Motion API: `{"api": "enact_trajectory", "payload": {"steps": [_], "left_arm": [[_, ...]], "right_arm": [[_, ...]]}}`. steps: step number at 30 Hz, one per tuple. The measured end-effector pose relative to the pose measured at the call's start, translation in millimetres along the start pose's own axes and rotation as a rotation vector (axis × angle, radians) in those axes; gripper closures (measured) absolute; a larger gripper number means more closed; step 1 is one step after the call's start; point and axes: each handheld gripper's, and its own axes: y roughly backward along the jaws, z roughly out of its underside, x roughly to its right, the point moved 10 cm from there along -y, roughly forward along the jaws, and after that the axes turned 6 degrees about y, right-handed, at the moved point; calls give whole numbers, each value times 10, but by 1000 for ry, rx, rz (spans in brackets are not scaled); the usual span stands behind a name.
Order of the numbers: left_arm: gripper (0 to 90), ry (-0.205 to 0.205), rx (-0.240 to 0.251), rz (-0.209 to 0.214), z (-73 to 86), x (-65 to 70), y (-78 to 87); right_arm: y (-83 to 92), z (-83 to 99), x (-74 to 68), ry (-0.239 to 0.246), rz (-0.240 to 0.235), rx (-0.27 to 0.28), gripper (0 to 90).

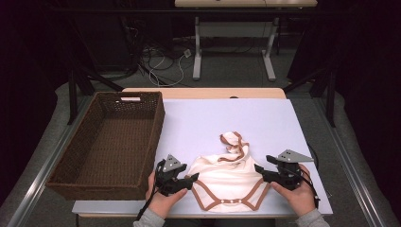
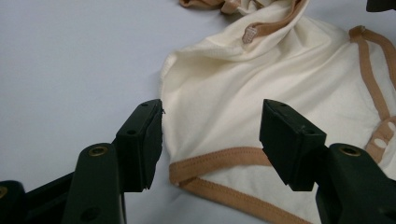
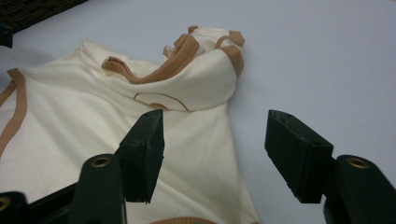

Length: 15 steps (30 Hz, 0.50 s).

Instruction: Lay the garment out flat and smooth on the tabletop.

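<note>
Both grippers, left [image 1: 189, 179] and right [image 1: 259, 171], stand half open, gripping nothing, flanking the cream bodysuit [image 1: 229, 182] on the table's [image 1: 198, 123] near edge. Its long axis runs away from the person; each gripper faces inward at a bottom corner, equally near.

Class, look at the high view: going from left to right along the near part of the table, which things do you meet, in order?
Wicker basket → left tool → cream garment with brown trim → right tool.
</note>
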Motion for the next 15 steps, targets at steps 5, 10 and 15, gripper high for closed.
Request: {"api": "enact_trajectory", "payload": {"steps": [5, 10, 15], "left_arm": [[374, 22, -5, 1, -133, 8, -1], [248, 35, 6, 3, -294, 24, -59], [163, 42, 38, 27, -502, 99, -130]], "right_arm": [[-33, -103, -39, -10, -12, 4, 319], [-73, -213, -51, -4, -37, -4, 238], [-112, -312, -43, 3, -27, -23, 157]]}}
